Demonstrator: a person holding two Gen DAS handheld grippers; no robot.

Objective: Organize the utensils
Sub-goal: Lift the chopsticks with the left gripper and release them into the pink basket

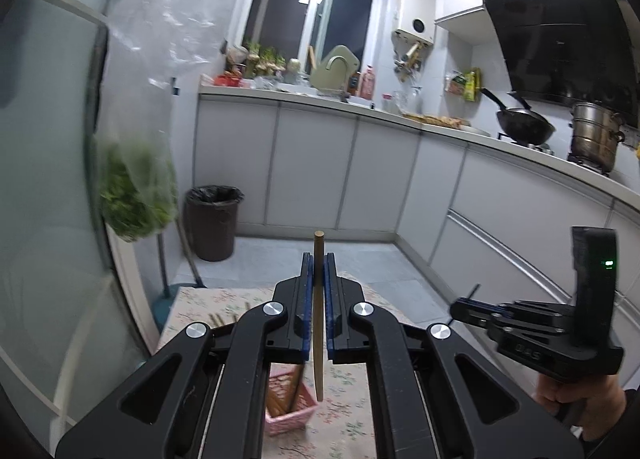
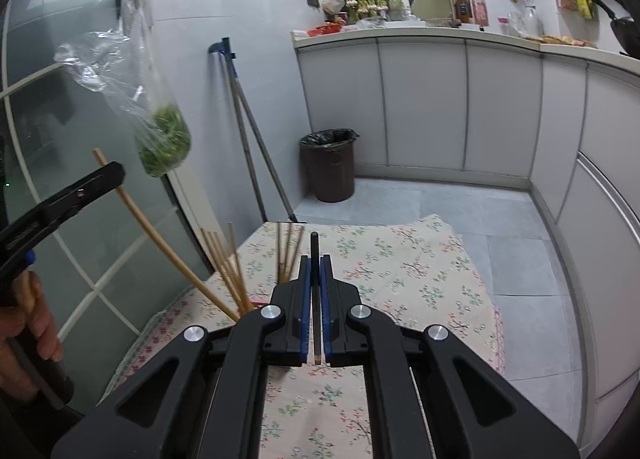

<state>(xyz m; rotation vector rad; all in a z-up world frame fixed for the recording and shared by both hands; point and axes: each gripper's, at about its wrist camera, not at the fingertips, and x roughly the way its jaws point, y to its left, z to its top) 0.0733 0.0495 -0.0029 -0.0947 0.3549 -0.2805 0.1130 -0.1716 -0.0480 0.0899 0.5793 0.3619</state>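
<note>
The left hand-held gripper (image 1: 319, 259) is clamped on a bamboo chopstick (image 1: 318, 323), its tip hanging just above the pink basket (image 1: 292, 415) on the floral worktop (image 1: 344, 431). The right hand-held gripper (image 2: 315, 259) pinches a dark chopstick (image 2: 315, 299) beside that basket. The sorting step seems midway; next, each stick likely needs lowering into the basket.

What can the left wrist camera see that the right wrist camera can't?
Only the left wrist view shows the pink basket with chopsticks standing in it, the steel pot and the right gripper from the side.

Only the right wrist view shows the loose chopsticks lying on the cloth and the mop handles leaning on the wall.

Both show the light chopstick in the left gripper, the dark chopstick, the bin and the floral tablecloth.
</note>
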